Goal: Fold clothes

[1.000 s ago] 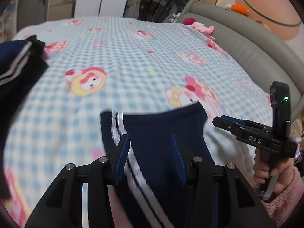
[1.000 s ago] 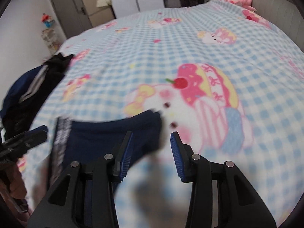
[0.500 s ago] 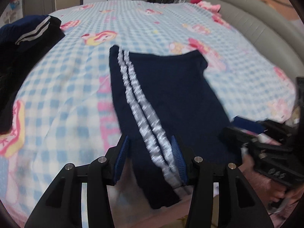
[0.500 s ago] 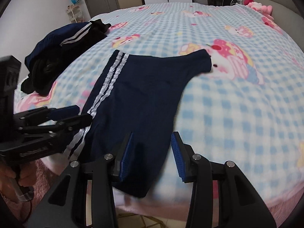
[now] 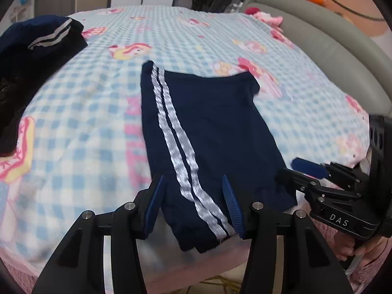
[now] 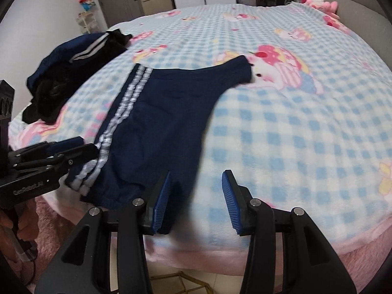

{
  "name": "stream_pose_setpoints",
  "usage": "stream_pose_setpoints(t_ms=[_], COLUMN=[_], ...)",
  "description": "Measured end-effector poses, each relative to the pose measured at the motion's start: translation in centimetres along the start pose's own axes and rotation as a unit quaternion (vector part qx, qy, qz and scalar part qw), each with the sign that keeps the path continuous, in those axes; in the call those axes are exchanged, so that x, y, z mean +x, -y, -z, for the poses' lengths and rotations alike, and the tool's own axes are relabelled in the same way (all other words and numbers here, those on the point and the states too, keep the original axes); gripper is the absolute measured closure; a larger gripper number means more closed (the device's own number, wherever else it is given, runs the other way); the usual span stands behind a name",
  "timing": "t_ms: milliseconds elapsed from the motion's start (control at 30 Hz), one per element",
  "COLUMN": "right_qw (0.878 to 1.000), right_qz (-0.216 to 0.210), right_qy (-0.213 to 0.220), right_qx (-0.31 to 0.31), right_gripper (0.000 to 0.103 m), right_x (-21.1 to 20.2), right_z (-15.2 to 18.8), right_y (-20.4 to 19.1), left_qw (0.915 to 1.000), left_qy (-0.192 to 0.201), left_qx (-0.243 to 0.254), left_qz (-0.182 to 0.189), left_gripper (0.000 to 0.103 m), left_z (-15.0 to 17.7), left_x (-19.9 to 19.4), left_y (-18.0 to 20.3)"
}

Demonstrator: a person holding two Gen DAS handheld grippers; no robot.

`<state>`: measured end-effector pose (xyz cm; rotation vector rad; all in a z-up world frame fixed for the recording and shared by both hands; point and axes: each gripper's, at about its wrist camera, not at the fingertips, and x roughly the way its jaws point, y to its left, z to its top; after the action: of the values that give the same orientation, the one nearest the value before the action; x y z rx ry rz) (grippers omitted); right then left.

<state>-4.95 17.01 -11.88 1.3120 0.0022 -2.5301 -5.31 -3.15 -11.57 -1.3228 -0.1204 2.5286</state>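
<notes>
navy shorts (image 5: 210, 132) lie flat on the checked bed (image 5: 80, 122); left gripper (image 5: 193, 203) fingers opening over the striped hem, right gripper (image 6: 196, 196) fingers spread, gripping nothing

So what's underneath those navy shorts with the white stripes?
The navy shorts lie flat on a blue-checked cartoon blanket, whose pattern runs on around them. Their near hem hangs past the bed edge. Whatever the blanket shows directly beneath them is covered.

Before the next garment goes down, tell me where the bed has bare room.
Free: the checked blanket right of the navy shorts, and the far half beyond them. A narrower strip lies between the shorts and the dark clothes pile. Crowded: the near edge, where both tools hover over the shorts.
</notes>
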Motion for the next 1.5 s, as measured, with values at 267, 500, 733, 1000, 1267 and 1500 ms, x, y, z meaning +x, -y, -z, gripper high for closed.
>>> stream_pose_setpoints(t_ms=[267, 500, 733, 1000, 1267, 1500], right_qw=[1.000, 1.000, 0.997, 0.999, 0.998, 0.998], right_qz=[0.014, 0.019, -0.036, 0.021, -0.034, -0.034], right_qy=[-0.018, -0.008, -0.007, -0.013, -0.011, -0.026], right_qx=[-0.010, 0.024, 0.062, 0.041, 0.056, 0.040], right_gripper=[0.059, 0.059, 0.059, 0.059, 0.053, 0.060], right_x=[0.7, -0.5, -1.7, -1.1, -1.1, -0.3], right_z=[0.7, 1.3, 2.5, 2.5, 2.1, 1.9], right_y=[0.1, 2.1, 2.4, 1.9, 1.7, 1.0], left_qw=[0.9988, 0.9981, 0.9946, 0.9914, 0.9776, 0.9711], left_qy=[-0.025, -0.011, -0.015, -0.027, -0.057, -0.051], left_qx=[-0.005, -0.061, -0.086, -0.101, -0.142, -0.168], left_qz=[-0.043, 0.004, 0.056, 0.079, 0.145, 0.162], left_gripper=[0.051, 0.052, 0.052, 0.052, 0.052, 0.052], left_z=[0.5, 0.6, 2.5, 3.3, 4.4, 4.6], left_x=[0.9, -0.6, -1.3, -0.8, 1.5, 2.8], left_y=[-1.0, -2.7, -2.8, -3.4, -3.5, -3.4])
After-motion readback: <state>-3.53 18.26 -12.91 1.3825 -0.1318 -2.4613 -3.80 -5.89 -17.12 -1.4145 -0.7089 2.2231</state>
